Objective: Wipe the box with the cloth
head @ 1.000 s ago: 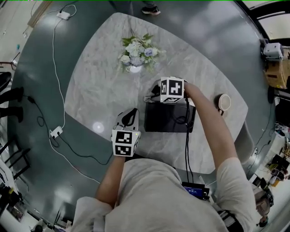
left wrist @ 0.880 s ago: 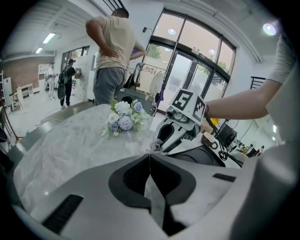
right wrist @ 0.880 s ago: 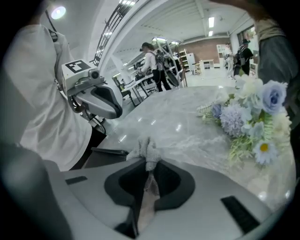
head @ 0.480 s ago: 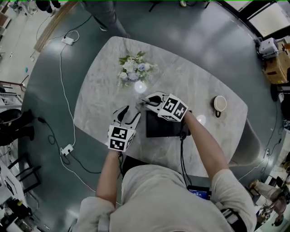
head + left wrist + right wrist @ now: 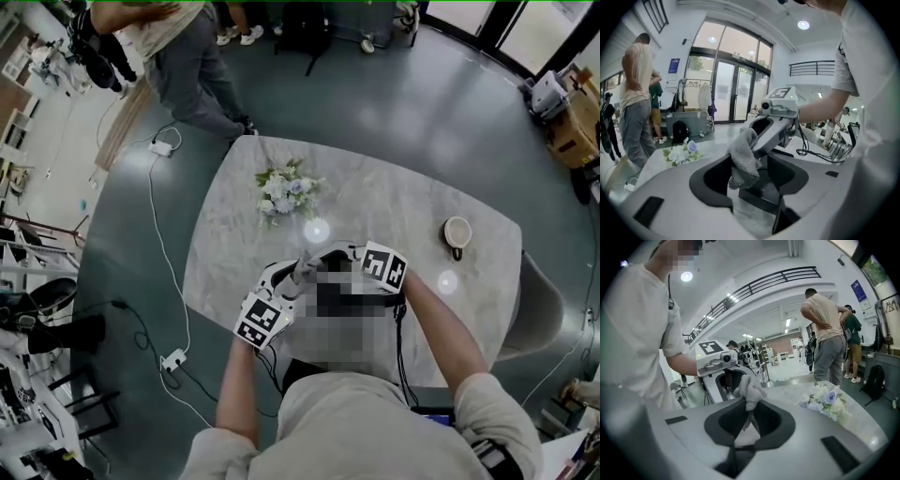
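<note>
While a grey knitted cloth (image 5: 743, 161) dangles from the right gripper (image 5: 758, 144), whose jaws are pinched tight on its upper fold, the left gripper (image 5: 284, 277) meets it almost nose to nose above a pale marble table (image 5: 375, 202). The left gripper's jaws have just been opening and now stand wide apart; the cloth hangs between them, with neither pad pressing on it. The dark box (image 5: 761, 187) sits on the table beneath the hanging cloth, in line with the left gripper's jaws and seen past them. From the head view a blurred patch covers that spot. A small bouquet of white and lilac flowers (image 5: 286, 190) rests farther along the tabletop, and a cup (image 5: 457, 232) stands well apart, near the table's right edge. Beyond the table, a bystander (image 5: 178, 47) stands on the grey floor with their back turned.
</note>
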The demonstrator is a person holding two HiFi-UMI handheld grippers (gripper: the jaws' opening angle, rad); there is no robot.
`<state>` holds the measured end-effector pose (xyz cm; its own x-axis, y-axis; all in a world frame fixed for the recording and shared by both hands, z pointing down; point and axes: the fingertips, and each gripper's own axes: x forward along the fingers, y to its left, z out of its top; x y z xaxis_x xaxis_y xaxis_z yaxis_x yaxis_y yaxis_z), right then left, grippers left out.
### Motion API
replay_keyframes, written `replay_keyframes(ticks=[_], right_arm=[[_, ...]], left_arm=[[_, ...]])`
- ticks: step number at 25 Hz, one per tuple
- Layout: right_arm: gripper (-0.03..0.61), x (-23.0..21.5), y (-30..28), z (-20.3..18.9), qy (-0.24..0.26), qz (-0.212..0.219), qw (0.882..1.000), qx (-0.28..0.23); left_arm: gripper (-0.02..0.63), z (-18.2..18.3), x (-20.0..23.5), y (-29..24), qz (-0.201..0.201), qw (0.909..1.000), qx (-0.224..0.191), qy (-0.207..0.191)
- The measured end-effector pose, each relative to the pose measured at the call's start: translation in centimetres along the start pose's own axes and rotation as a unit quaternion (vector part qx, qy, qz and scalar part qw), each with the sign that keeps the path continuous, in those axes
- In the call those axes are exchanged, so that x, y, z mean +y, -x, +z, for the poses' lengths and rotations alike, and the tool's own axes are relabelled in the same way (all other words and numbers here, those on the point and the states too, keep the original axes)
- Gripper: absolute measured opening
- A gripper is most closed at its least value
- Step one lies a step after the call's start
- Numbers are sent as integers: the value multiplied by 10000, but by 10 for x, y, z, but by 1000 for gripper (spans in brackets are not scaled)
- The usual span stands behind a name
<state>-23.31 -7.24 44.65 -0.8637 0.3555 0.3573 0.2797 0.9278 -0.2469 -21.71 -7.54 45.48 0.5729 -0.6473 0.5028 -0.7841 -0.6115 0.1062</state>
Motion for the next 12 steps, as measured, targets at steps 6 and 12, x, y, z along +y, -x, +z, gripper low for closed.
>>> replay_keyframes(ticks=[6, 12], right_arm=[[49, 15, 11, 6, -28, 192, 9998, -20], [49, 36, 32, 14, -310, 78, 9990, -309]], left_arm=[[208, 11, -22, 3, -172, 9979, 53, -623], [174, 23, -47, 15, -80, 9983, -131, -568]])
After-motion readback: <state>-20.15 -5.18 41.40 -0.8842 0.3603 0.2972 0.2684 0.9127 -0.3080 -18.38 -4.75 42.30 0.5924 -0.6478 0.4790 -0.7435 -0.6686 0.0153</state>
